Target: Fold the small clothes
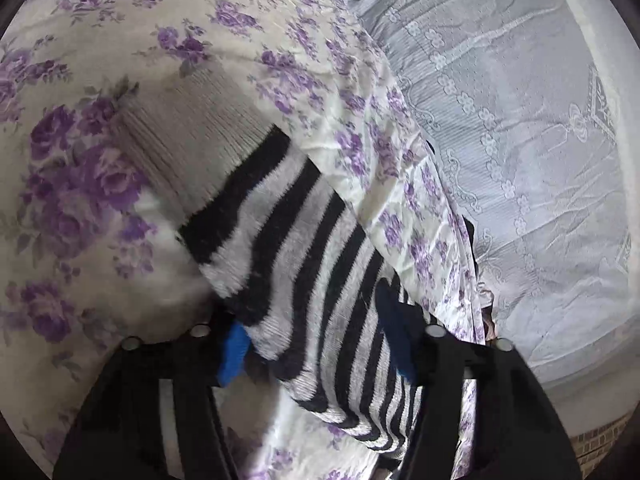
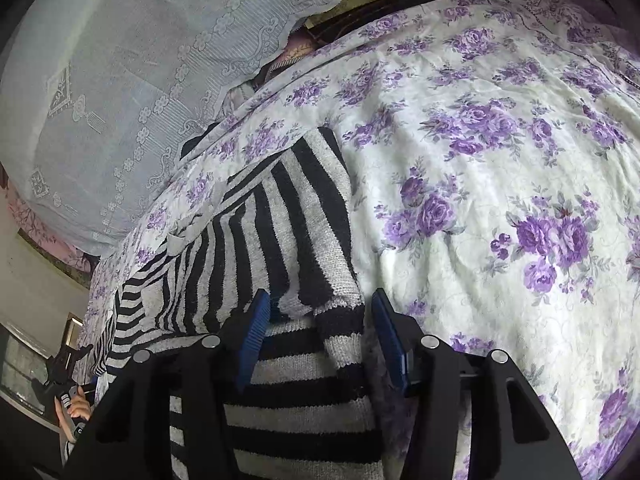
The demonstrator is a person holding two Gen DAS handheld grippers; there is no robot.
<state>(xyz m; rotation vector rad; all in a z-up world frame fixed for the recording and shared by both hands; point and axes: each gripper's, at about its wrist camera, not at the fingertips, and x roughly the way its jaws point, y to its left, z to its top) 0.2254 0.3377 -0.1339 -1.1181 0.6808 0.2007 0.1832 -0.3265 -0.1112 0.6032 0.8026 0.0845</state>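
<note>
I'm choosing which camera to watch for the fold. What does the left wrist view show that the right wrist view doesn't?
Only the left wrist view shows the plain grey ribbed cuff at one end of the striped sweater. Only the right wrist view shows the person's hand at the lower left edge and the garment folded over itself. Both show the floral bedsheet, the lace cloth, and open fingers straddling the knit.

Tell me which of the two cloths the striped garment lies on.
The sheet with purple flowers; the striped garment rests on it. The other, a pale lace cloth, lies beyond the sheet's edge and carries no clothing.
</note>
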